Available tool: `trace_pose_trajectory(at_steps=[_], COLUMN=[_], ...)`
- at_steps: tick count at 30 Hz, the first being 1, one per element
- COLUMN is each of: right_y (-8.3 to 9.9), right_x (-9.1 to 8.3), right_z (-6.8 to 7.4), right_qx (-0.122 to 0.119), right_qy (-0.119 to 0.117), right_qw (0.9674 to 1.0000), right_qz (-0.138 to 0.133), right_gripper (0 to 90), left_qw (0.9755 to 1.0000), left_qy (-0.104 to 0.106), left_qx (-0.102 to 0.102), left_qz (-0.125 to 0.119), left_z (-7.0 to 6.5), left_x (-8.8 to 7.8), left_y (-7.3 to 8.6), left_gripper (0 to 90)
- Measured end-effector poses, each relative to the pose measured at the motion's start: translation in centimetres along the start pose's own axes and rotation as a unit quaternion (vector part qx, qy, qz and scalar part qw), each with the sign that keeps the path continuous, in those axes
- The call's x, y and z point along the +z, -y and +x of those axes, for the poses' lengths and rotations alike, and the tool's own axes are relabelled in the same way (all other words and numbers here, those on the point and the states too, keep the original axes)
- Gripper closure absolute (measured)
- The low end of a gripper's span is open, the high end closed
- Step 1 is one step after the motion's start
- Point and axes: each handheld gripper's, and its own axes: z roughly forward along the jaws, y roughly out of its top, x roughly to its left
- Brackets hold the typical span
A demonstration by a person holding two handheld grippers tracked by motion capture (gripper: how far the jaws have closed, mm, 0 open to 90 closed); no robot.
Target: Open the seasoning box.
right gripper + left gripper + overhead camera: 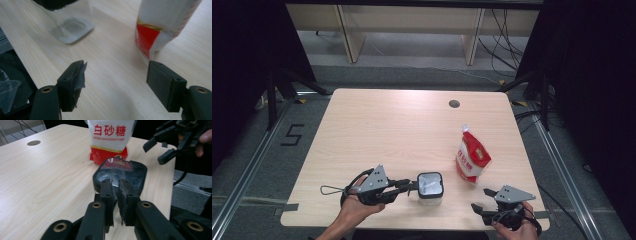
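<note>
Desk (377,125) seen from the high view: a clear square jar (430,186) with a black rim stands at lower centre, and a red-and-white sugar pouch (472,157) stands upright just to its upper right. Left tongs (412,187) reach the jar from the left, tips at its rim; right tongs (479,210) hover at lower right, apart from both things. Left gripper view: the left tongs (117,192) are closed on the near edge of the jar's rim (120,173), the pouch (109,141) directly beyond it at upper centre. Right gripper view: the right tongs (116,82) stand spread with nothing between them; the pouch (160,27) rises at upper right, the jar (70,22) at upper left. Judged from this, the right hand is nearer the pouch, whose long axis runs vertical, ahead and slightly right of its tongs.
</note>
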Motion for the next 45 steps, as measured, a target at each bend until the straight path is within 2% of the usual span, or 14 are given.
trace_pose_trajectory(at_steps=[1,6,7,11,16,18,21,24,25,28,34,35,42,45], right_y=[-0.2,-0.6,-0.6,-1.1,-2.1,-2.6,-3.1,-3.4,-3.4,-3.9,-4.5,-4.6,-4.9,-4.9], right_x=[0.1,0.3,0.2,0.3,0.6,1.1,1.4,2.0,2.1,2.7,3.5,3.8,4.2,4.2], right_z=[0.0,0.6,0.9,0.7,1.5,1.7,2.4,2.6,2.9,3.1,3.8,3.9,4.0,4.0], right_qx=[-0.019,-0.027,-0.013,-0.029,-0.021,-0.041,-0.042,-0.062,-0.052,-0.083,-0.092,-0.104,-0.116,-0.108], right_qy=[-0.002,-0.007,-0.007,-0.007,-0.021,-0.031,-0.033,-0.045,-0.047,-0.05,-0.048,-0.051,-0.05,-0.049], right_qw=[0.9998,0.9996,0.9998,0.999,0.9985,0.9971,0.9972,0.9956,0.9963,0.9938,0.9932,0.9917,0.9901,0.991], right_qz=[-0.005,-0.009,-0.01,-0.033,-0.047,-0.057,-0.053,-0.054,-0.05,-0.055,-0.053,-0.056,-0.062,-0.062], right_gripper=[35.8,41.7,43.5,48.1,55.5,58.9,63.5,69.2,70.5,74.1,77.7,79.2,83.2,84.4], left_qw=[1.0,1.0,0.9999,0.9998,0.9998,0.9998,0.9997,0.9998,0.9998,0.9998,0.9999,0.9999,0.9999,0.9999], left_qy=[-0.003,-0.004,-0.008,-0.013,-0.017,-0.015,-0.016,-0.017,-0.018,-0.017,-0.008,-0.01,-0.011,-0.013], left_qx=[-0.002,-0.001,-0.005,-0.01,-0.005,-0.014,-0.014,-0.007,-0.006,-0.009,-0.005,0.001,0.003,0.002], left_qz=[0.001,0.001,0.005,0.008,0.01,0.006,0.007,0.011,0.011,0.01,0.012,0.013,0.011,0.009], left_z=[0.0,0.0,0.0,0.1,0.5,0.6,0.6,0.6,0.6,0.6,0.2,0.1,0.0,0.0], left_x=[0.3,1.0,1.1,1.4,1.7,1.9,1.9,1.9,1.9,1.9,2.0,2.0,2.0,2.0], left_y=[-0.1,-0.2,-0.3,-0.2,0.0,0.1,0.0,-0.1,-0.1,-0.1,-0.1,-0.2,-0.1,0.0], left_gripper=[85.3,88.1,88.2,88.3,88.2,88.2,88.3,88.3,88.3,88.3,88.1,88.1,88.3,88.3])
